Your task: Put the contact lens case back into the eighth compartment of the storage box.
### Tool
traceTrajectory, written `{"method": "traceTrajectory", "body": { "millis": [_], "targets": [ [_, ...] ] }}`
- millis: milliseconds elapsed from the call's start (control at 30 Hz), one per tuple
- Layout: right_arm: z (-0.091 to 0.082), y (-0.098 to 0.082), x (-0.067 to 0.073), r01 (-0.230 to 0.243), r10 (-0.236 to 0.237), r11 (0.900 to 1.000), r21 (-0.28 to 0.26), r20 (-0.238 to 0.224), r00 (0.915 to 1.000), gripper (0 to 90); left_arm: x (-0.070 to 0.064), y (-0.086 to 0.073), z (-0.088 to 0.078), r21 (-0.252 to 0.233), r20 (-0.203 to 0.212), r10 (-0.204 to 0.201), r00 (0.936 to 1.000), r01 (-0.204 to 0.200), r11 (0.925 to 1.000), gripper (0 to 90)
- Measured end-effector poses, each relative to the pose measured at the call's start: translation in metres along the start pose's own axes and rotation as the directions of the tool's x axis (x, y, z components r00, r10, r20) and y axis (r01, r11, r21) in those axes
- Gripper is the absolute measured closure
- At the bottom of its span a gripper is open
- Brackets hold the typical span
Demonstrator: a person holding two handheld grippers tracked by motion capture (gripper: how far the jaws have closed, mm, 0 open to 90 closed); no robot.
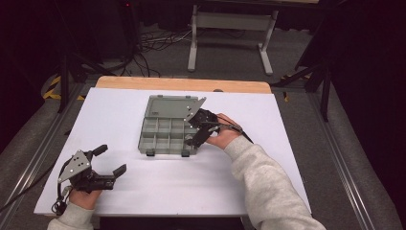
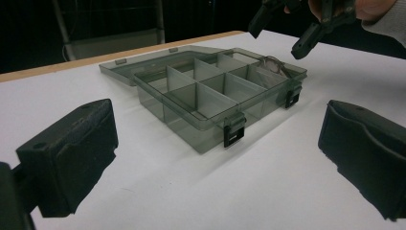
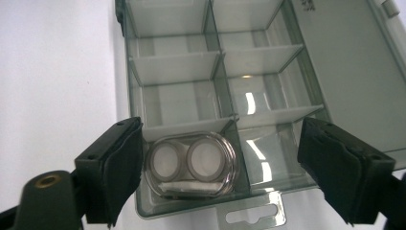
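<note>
the right tool (image 3: 220,167) hangs open over the contact lens case (image 3: 191,165) lying in the organizer box's (image 1: 168,128) near-right compartment, and lifting off carelessly could clip a divider, shifting the box.

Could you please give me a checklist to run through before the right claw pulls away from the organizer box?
1. Clear two-well case lies inside a corner compartment of the organizer box: ok.
2. Right claw open, pads not pressing on the case: ok.
3. Case flat on the compartment floor: cannot tell, its near edge sits close to the wall.
4. Lid folded fully back, out of the way: ok.
5. Left claw open and well apart from the box: ok.
6. Other compartments free of loose parts: ok as far as the right gripper view reaches.
</note>
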State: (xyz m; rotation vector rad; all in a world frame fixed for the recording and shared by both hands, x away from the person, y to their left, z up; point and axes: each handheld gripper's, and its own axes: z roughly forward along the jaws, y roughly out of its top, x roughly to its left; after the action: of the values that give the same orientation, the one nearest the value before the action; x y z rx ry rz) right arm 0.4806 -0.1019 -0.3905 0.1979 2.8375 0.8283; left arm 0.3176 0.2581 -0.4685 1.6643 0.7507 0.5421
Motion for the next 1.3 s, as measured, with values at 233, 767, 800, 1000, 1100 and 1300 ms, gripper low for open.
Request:
{"method": "traceTrajectory", "body": {
  "millis": [233, 767, 800, 1000, 1100, 1300],
  "targets": [
    [-0.011, 0.007, 0.006, 0.008, -0.007, 0.999, -0.048, 0.018, 0.9998, 10.6, 0.000, 0.000, 0.000, -0.001, -0.003, 0.002, 1.0000, -0.002, 1.0000, 0.7],
    [-0.045, 0.008, 0.018, -0.024, 0.033, 0.994, -0.110, 0.078, 0.9964, 0.3, 0.001, 0.000, 0.000, 0.001, -0.004, 0.003, 1.0000, -0.003, 1.0000, 0.7],
    [-0.049, 0.007, 0.019, -0.031, 0.039, 0.993, -0.115, 0.076, 0.9963, 0.3, 0.001, 0.000, 0.000, 0.001, -0.004, 0.003, 1.0000, -0.003, 1.0000, 0.7],
    [-0.066, -0.003, 0.028, -0.042, 0.059, 0.986, -0.161, 0.104, 0.9928, 0.3, 0.001, 0.000, 0.000, 0.000, -0.005, 0.004, 1.0000, -0.004, 1.0000, 0.7],
    [-0.076, -0.012, 0.036, -0.055, 0.079, 0.981, -0.187, 0.124, 0.9891, 0.2, 0.000, 0.000, 0.000, 0.000, -0.006, 0.004, 1.0000, -0.004, 1.0000, 0.7],
    [-0.093, -0.042, 0.061, -0.095, 0.149, 0.949, -0.301, 0.161, 0.9756, 0.3, 0.000, 0.000, 0.000, 0.004, -0.002, 0.003, 1.0000, -0.003, 1.0000, 0.7]
  ]
}}
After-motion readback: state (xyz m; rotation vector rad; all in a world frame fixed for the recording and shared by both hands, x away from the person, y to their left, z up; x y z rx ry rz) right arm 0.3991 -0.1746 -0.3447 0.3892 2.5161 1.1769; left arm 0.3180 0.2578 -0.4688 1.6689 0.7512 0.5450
